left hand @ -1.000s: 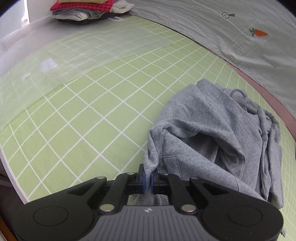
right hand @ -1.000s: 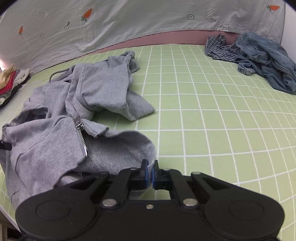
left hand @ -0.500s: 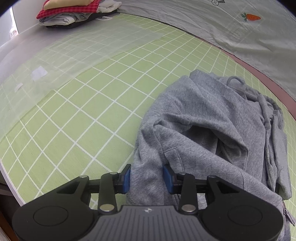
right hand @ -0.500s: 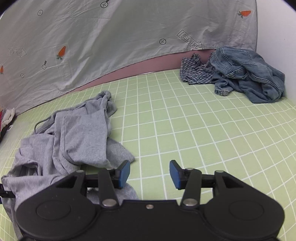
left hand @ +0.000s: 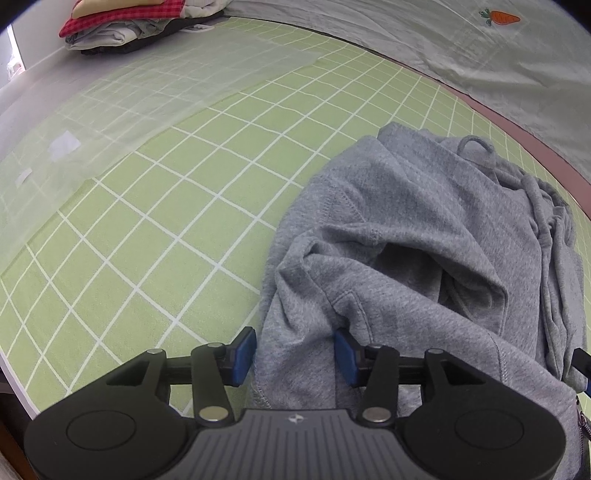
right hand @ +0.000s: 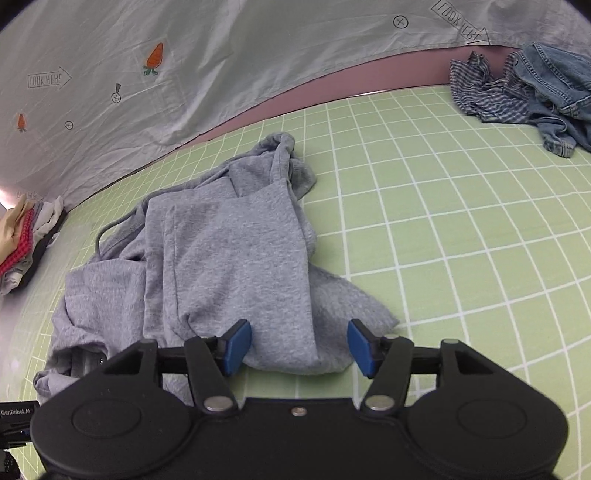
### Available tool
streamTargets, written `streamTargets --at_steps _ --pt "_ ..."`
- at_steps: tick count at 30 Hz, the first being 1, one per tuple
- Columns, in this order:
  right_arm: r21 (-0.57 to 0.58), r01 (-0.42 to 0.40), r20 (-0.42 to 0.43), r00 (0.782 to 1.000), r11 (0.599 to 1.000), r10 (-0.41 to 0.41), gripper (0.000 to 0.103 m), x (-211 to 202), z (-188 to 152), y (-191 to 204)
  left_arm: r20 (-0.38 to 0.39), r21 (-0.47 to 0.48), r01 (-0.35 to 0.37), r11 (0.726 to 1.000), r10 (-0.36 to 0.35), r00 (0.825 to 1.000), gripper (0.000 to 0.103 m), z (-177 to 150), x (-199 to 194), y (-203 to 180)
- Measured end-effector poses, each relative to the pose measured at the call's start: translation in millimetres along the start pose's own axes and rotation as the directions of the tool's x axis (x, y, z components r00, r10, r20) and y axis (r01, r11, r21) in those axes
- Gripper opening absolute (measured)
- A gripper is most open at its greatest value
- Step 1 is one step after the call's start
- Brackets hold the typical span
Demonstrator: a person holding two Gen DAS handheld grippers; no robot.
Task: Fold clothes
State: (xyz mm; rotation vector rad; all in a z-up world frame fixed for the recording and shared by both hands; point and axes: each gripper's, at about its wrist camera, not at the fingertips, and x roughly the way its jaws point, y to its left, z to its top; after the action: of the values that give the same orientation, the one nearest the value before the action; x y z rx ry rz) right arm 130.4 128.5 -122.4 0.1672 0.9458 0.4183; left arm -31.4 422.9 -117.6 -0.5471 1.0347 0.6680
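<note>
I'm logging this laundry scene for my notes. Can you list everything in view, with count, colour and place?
hoodie: one, grey, crumpled on the near part of the mat
mat: one, green with a white grid, under all the clothes
jeans: one, blue denim, bunched at the mat's far right corner
checked shirt: one, dark and white, touching the jeans on their left
stack of folded clothes: one, red check, white and grey, far left edge
sheet: one, pale grey with carrot prints, along the back
left gripper: black with blue pads, jaws just opened, hoodie cloth lying between them
right gripper: black with blue pads, jaws just opened above the hoodie's near edge
</note>
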Motion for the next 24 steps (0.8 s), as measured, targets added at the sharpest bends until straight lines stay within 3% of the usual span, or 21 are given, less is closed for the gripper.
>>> streamTargets --at_steps 1,2,3,4,7,12,15,20,21,24 --pt "0.004 -0.016 -0.009 1.000 1.000 0.016 0.055 2 0 -2 0.002 0.004 -0.005 1.000 0.005 1.000 0.050 0 1 -1" --pt "0.004 -0.037 -0.017 0.999 0.999 0.037 0.039 3 1 -4 0.003 0.006 -0.008 1.000 0.008 1.000 0.051 0 1 -2" --pt "0.001 -0.053 -0.020 0.998 0.999 0.053 0.017 3 1 -5 0.005 0.008 -0.012 1.000 0.012 1.000 0.051 0 2 -2" --pt "-0.014 -0.049 -0.018 0.999 0.999 0.049 0.008 3 0 -6 0.006 0.008 -0.013 1.000 0.013 1.000 0.051 0 2 -2" --pt "-0.050 -0.021 0.032 0.999 0.999 0.022 0.002 -7 3 -12 0.010 0.010 -0.016 1.000 0.016 1.000 0.052 0 3 -2" --pt "-0.002 0.159 0.136 0.978 0.987 -0.158 0.001 -28 18 -50 0.019 0.006 -0.035 0.999 0.034 0.999 0.060 -2 5 -1" --pt "0.042 0.338 0.204 0.918 0.940 -0.339 0.001 -46 26 -90 0.022 -0.013 -0.052 0.999 0.053 0.998 0.068 -2 8 3" --pt "0.113 0.590 0.268 0.756 0.799 -0.597 0.001 -84 35 -158 0.027 -0.028 -0.069 0.997 0.070 0.997 0.068 -2 8 4" --pt "0.108 0.609 0.261 0.745 0.786 -0.614 0.001 -87 35 -168 0.031 -0.027 -0.075 0.997 0.076 0.997 0.068 -1 6 2" --pt "0.073 0.606 0.216 0.766 0.792 -0.606 0.003 -85 27 -182 0.053 -0.021 -0.113 0.993 0.114 0.992 0.068 0 -2 -5"
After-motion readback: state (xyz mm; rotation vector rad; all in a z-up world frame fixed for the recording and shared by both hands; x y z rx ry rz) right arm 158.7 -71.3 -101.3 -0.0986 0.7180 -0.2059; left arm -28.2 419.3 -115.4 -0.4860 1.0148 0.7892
